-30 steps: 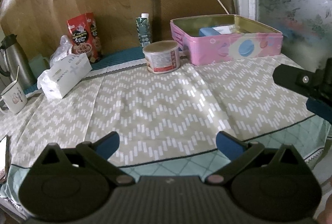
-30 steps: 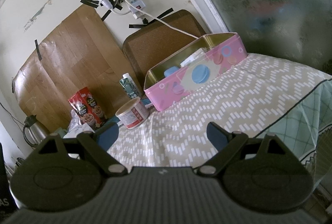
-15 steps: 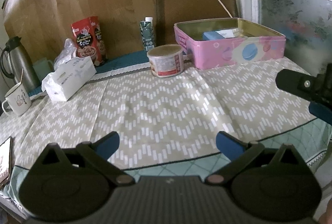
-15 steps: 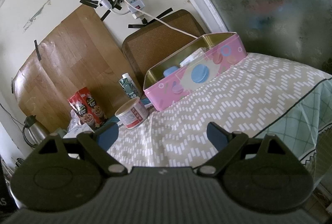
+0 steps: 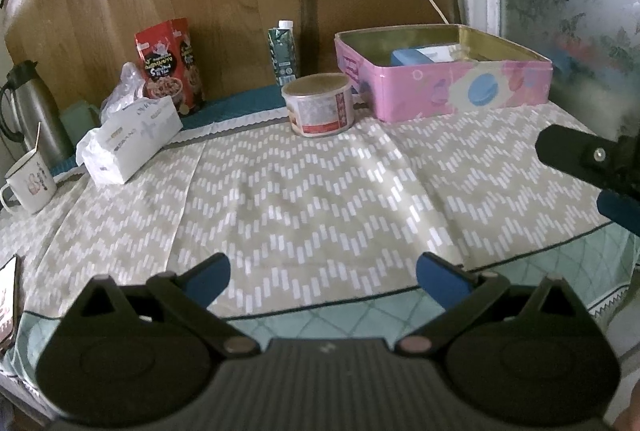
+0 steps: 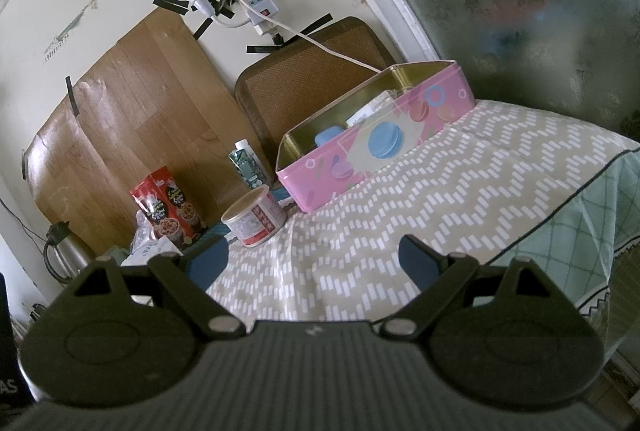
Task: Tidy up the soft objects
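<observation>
A pink tin box (image 5: 460, 91) stands open at the table's back right, with a blue soft pack (image 5: 410, 56) and a white pack (image 5: 440, 52) inside. It also shows in the right wrist view (image 6: 360, 155). A white tissue pack (image 5: 128, 145) lies at the back left. My left gripper (image 5: 322, 273) is open and empty over the table's near edge. My right gripper (image 6: 312, 261) is open and empty; it also shows at the right edge of the left wrist view (image 5: 592, 171).
A round can (image 5: 320, 103), a green carton (image 5: 285, 51), a red snack bag (image 5: 170, 63), a mug (image 5: 30, 181) and a steel flask (image 5: 28, 111) stand along the back. A phone (image 5: 8, 295) lies at the near left edge. A patterned cloth (image 5: 320, 199) covers the table.
The left gripper has pulled back and tilted up a little, so the back items sit lower in its view. The right gripper has barely moved. Both stay open.
</observation>
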The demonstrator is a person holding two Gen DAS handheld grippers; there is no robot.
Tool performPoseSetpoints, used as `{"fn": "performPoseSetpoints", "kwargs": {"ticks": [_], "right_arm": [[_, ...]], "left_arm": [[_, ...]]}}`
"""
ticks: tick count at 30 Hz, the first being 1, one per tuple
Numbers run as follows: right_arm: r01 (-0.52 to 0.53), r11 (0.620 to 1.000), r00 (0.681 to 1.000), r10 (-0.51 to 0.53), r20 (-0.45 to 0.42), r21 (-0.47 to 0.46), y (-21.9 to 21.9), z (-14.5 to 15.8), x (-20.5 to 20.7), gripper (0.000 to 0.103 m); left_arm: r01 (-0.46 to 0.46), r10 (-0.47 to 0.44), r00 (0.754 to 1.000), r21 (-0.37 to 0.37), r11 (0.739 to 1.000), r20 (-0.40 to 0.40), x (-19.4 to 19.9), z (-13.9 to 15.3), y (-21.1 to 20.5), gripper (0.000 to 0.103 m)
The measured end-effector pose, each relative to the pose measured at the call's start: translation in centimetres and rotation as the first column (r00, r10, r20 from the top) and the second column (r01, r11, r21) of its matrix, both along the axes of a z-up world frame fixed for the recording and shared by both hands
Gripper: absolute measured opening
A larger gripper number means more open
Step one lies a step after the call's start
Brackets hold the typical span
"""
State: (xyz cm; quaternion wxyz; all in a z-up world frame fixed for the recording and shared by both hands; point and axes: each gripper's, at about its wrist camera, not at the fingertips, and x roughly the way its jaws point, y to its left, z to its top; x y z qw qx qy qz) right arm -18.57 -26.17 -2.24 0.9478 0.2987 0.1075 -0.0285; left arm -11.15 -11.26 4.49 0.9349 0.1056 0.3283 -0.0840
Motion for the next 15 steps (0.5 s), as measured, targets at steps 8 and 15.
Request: {"fn": "performPoseSetpoints", "kwargs": {"ticks": [8, 15], "right_arm": [[0.002, 1.0, 1.0, -0.002, -0.001, 0.001, 0.07, -0.07, -0.03, 0.094], [0.003, 1.0, 1.0, -0.003, -0.001, 0.0, 0.07, -0.01, -0.04, 0.094]], "left_arm": [[0.006, -0.007, 1.0, -0.006, 1.0, -0.019, 0.14, -0.15, 0.07, 0.103], [0.036, -0.035, 0.999, -0.022, 0.999, 0.022, -0.49, 0.27, 0.04, 0.103]]}}
